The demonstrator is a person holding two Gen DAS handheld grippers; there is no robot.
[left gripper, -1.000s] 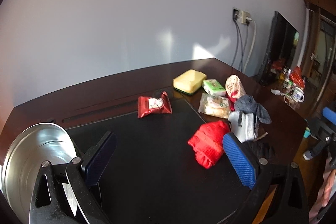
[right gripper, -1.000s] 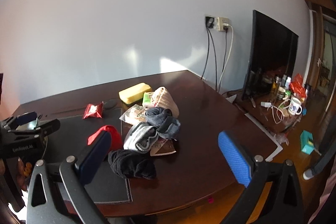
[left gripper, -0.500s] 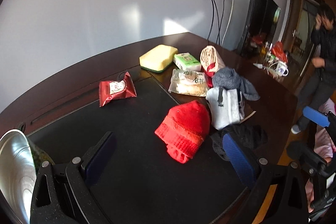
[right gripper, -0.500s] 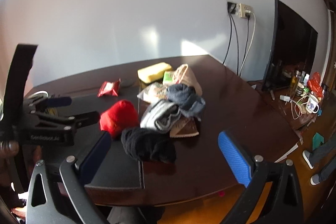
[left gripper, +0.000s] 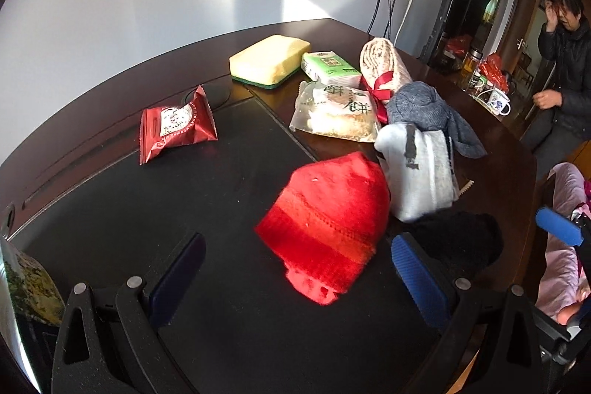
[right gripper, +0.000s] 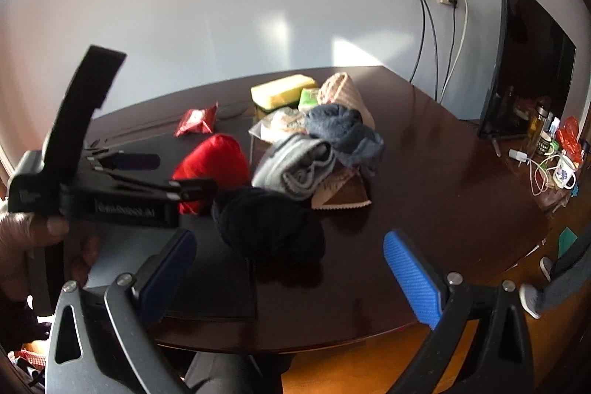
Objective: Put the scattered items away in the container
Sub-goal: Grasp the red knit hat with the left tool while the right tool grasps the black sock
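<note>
From the left wrist, the left gripper (left gripper: pixel 299 277) is spread wide over the black mat (left gripper: pixel 166 209) just in front of the red cloth (left gripper: pixel 328 220), and from the right wrist, the right gripper (right gripper: pixel 291 268) is spread wide near the black cloth (right gripper: pixel 269 228) on the table (right gripper: pixel 443 194).

A home living room: dark wooden table (right gripper: pixel 424 172), television (right gripper: pixel 528 69), mugs (right gripper: pixel 563 172) on a sideboard.

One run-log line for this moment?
left gripper: open, facing red knit hat | right gripper: open, facing black sock bundle
</note>
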